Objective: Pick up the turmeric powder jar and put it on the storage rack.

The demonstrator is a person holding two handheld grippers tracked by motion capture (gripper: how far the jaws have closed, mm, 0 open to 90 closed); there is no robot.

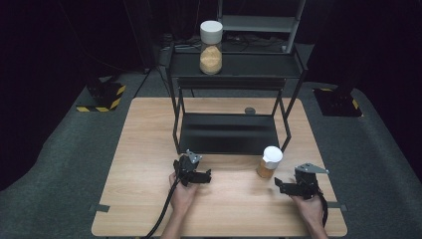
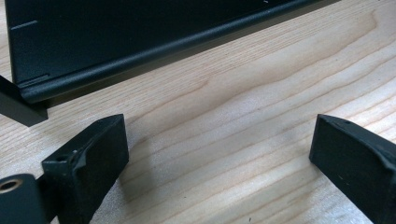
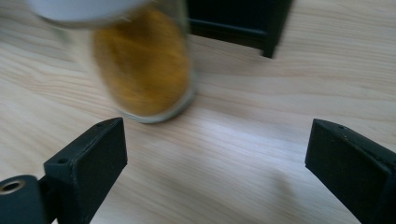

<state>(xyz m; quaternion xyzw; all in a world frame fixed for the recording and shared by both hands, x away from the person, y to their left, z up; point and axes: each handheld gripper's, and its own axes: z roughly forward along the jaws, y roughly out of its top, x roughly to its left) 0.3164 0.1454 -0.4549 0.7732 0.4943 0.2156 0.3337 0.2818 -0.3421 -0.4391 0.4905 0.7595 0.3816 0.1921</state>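
Note:
A small glass jar [image 1: 269, 162] with a white lid and orange-brown contents stands on the wooden table [image 1: 149, 149], just in front of the black rack's right front leg. The jar [image 3: 142, 65] looks blurred, ahead and left of my right gripper's jaws. My right gripper [image 1: 279, 185] sits a little right of and nearer than it, open, with nothing between its jaws [image 3: 215, 163]. My left gripper [image 1: 206, 175] rests on the table near the rack's front edge, open and empty [image 2: 219, 158]. A bigger white-lidded jar [image 1: 211, 48] of pale powder stands on the rack's upper shelf.
The black metal rack [image 1: 234, 69] stands at the back middle of the table, its low shelf [image 1: 226, 132] close in front of both grippers; its edge [image 2: 140, 51] shows in the left gripper view. A small dark round object [image 1: 250, 110] lies behind the rack. Grey carpet surrounds the table.

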